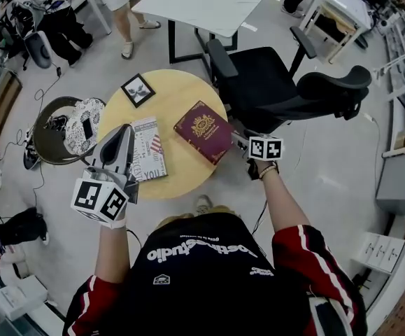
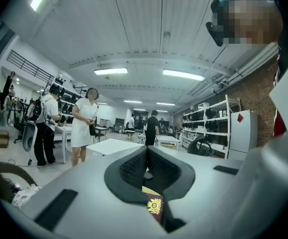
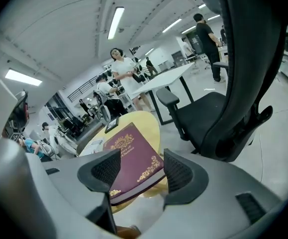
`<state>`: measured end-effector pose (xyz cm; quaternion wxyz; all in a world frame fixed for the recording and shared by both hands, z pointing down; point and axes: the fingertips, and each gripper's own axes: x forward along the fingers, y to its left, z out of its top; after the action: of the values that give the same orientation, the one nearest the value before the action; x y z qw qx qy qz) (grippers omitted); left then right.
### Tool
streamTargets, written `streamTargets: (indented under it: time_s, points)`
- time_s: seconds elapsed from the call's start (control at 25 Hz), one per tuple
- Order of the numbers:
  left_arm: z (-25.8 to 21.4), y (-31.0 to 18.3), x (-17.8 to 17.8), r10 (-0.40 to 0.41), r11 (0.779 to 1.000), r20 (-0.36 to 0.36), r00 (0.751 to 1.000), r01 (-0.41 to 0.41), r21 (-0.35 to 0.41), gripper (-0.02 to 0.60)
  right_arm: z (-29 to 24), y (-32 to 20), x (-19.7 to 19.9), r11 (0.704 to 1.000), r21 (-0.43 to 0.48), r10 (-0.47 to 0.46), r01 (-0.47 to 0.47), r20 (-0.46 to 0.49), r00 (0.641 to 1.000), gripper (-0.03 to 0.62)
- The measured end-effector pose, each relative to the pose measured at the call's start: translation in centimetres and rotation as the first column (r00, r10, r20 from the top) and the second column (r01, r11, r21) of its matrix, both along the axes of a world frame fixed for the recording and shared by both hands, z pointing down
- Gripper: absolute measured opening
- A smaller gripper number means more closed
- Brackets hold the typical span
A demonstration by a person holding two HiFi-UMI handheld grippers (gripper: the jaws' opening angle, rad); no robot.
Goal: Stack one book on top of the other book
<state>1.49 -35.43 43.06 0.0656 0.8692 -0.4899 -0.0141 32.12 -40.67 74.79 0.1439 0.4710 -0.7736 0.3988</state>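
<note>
Two books lie side by side on a round yellow table (image 1: 181, 177). The maroon book (image 1: 203, 130) with gold print is on the right, the white and grey book (image 1: 148, 150) on the left. My left gripper (image 1: 126, 130) hovers over the white book's left edge, its jaws together and empty. In the left gripper view (image 2: 146, 156) a strip of the maroon book (image 2: 154, 206) shows below the pads. My right gripper (image 1: 240, 141) is at the table's right edge. In the right gripper view (image 3: 141, 159) it stands open, the maroon book's (image 3: 129, 151) near corner in the gap, untouched.
A small black picture frame (image 1: 138, 89) lies at the table's far side. A black office chair (image 1: 286, 89) stands close on the right. A dark round seat with a patterned cushion (image 1: 83, 124) is on the left. A white table (image 1: 202, 2) and people stand beyond.
</note>
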Motion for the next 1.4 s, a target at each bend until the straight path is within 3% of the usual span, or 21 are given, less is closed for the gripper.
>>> streamTargets:
  time_s: [0.24,0.48,0.92,1.4]
  points:
    - [1.2,-0.3,-0.6,-0.03,0.999,0.002,1.0,0.03,-0.037,0.015,3.6,-1.2,-0.2,0.996,-0.09,0.003,0.008,0.127,0.992,0.313]
    - [2.0,-0.5,-1.2,-0.037,0.998,0.017,0.999,0.038,-0.057,0.015,6.4,-1.9,-1.0,0.985,-0.156,-0.044,0.072,0.178,0.983,0.345]
    - [1.6,-1.0,-1.5,-0.049,0.996,0.03,0.998,0.051,-0.068,0.015,7.4,-1.6,-2.3,0.971,-0.224,-0.014,0.089,0.317,0.948,0.353]
    - [1.4,-0.3,-2.0,-0.053,0.997,0.011,0.999,0.053,-0.057,0.015,4.9,-0.7,-2.2,0.975,-0.194,-0.043,0.109,0.313,0.949,0.291]
